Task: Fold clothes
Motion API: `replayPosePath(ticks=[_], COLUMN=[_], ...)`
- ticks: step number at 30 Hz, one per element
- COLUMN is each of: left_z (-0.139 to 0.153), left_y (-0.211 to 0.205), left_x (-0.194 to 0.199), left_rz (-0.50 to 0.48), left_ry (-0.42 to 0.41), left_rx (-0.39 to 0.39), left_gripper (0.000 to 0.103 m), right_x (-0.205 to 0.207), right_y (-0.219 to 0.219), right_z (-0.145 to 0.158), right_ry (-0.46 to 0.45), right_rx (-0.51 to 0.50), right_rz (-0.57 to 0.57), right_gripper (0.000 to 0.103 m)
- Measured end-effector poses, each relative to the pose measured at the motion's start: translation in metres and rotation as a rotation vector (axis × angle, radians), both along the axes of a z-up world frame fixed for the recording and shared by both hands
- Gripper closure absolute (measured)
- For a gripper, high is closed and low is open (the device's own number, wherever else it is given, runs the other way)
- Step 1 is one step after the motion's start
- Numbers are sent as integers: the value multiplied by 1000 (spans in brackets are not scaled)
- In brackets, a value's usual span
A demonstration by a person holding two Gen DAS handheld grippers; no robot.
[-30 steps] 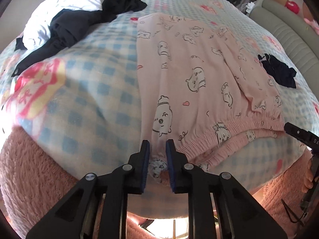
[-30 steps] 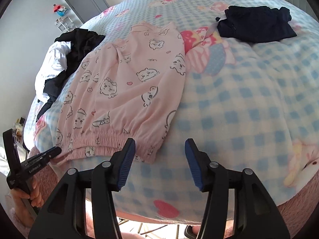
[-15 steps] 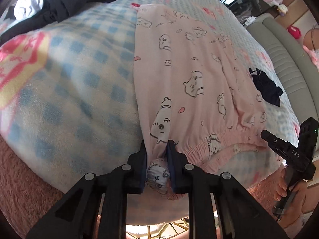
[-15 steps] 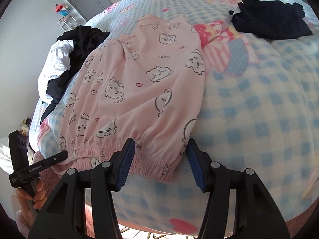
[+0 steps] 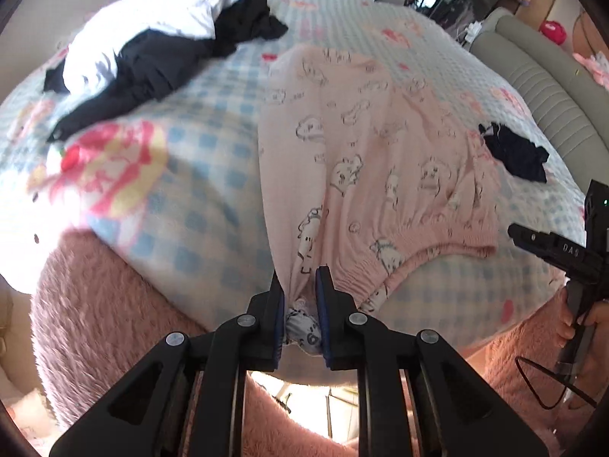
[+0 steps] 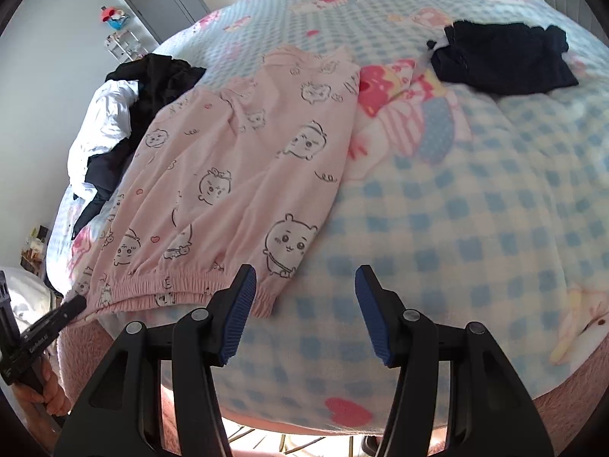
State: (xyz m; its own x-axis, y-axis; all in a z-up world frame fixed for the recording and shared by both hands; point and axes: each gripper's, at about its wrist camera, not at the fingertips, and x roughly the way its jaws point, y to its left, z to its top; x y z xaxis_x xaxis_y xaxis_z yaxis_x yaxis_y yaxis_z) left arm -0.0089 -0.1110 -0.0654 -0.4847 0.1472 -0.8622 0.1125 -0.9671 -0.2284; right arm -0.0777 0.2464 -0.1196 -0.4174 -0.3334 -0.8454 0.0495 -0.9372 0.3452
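So the bed has a blue-and-white checked blanket [image 6: 456,228] with pink cartoon prints, and a fuzzy pink cover [image 5: 95,304] hangs down its near edge. Off to the far left there's a messy heap of black and white clothes [image 5: 160,49], close to the pink piece but not quite touching it as far as I can tell. A small dark navy garment [image 6: 502,61] lies well apart on the right side, bunched up. Nothing is lying on top of the pink piece.

That piece is a pair of pale pink pajama pants [image 6: 243,175] with little bear-like doodles and hearts, spread flat with the elastic waistband toward the near edge of the bed. The fabric is mostly smooth, with a long crease running up the middle.

Left gripper [image 5: 300,304] is pinched narrow on the waistband's left corner, cloth bunched between the pads and pulled a bit taut. Right gripper [image 6: 302,316] has its jaws about half apart, gripping nothing; its left finger overlaps the waistband's right corner, though I can't tell if it touches.
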Motion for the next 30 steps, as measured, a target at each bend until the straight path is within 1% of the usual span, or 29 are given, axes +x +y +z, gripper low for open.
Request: replayPosePath(ticks=[2,3,4,5,6,7,8,10,11,12,13,14,15,16,17,19,21,22,24,25,27,28,29,30], left_z=[-13,-13,-12,-11,-12,-18,-25,-47,-58,-63,-62,-57,-51,-42,-32,-9,11,20,23,24,13,7,-1,-10], left_y=[-6,-12,-17,-23,-30,-34,-38,-32,-28,-23,-16,-10,-3,2,5,5,-2,-6,-16,-20,-30,-35,-36,-37], left_x=[2,0,-1,-3,-7,-11,-16,-30,-36,-38,-39,-38,-37,-36,-34,-27,-20,-16,-8,-5,-4,-4,-4,-4], left_rz=[0,27,54,82,109,113,116,99,92,91,86,72,58,44,31,18,29,35,63,75,74,75,87,100], left_ry=[-61,-50,-40,-29,-14,-21,-32,-128,-173,-186,-178,-159,-139,-118,-89,-12,58,91,110,117,89,75,68,61], left_rx=[42,73,103,134,176,229,278,324,343,315,281,254,228,222,225,262,255,252,234,228,283,311,339,365], left_gripper=[84,82,72,56,49,43,42,42,42,43,48,69,78,86,90,93,93,93,93,93,91,84,65,51], right_x=[-1,-3,-6,-9,-14,-19,-23,-30,-31,-31,-32,-32,-31,-29,-25,-15,-2,2,6,7,10,11,9,4], right_y=[3,1,-1,-2,-3,-3,-3,-4,-7,-11,-14,-15,-17,-18,-21,-26,-31,-29,-17,-12,-3,2,6,7], right_z=[-7,-9,-10,-13,-18,-24,-32,-45,-45,-45,-45,-44,-39,-32,-22,-4,15,20,19,16,10,8,3,-5], right_ry=[-19,-19,-17,-18,-28,-39,-64,-98,-86,-74,-63,-68,-65,-51,-27,25,79,91,77,59,48,45,28,-9], right_rx=[-39,-41,-38,-33,-26,-21,-39,-94,-127,-159,-189,-189,-188,-203,-216,-226,-222,-226,-246,-239,-216,-218,-267,-332], right_rz=[11,22,33,38,34,29,21,15,41,68,93,99,107,129,154,195,224,217,174,152,119,102,94,102], right_gripper=[47,47,47,47,45,38,36,33,28,27,28,44,58,83,91,94,95,95,95,95,95,92,82,70])
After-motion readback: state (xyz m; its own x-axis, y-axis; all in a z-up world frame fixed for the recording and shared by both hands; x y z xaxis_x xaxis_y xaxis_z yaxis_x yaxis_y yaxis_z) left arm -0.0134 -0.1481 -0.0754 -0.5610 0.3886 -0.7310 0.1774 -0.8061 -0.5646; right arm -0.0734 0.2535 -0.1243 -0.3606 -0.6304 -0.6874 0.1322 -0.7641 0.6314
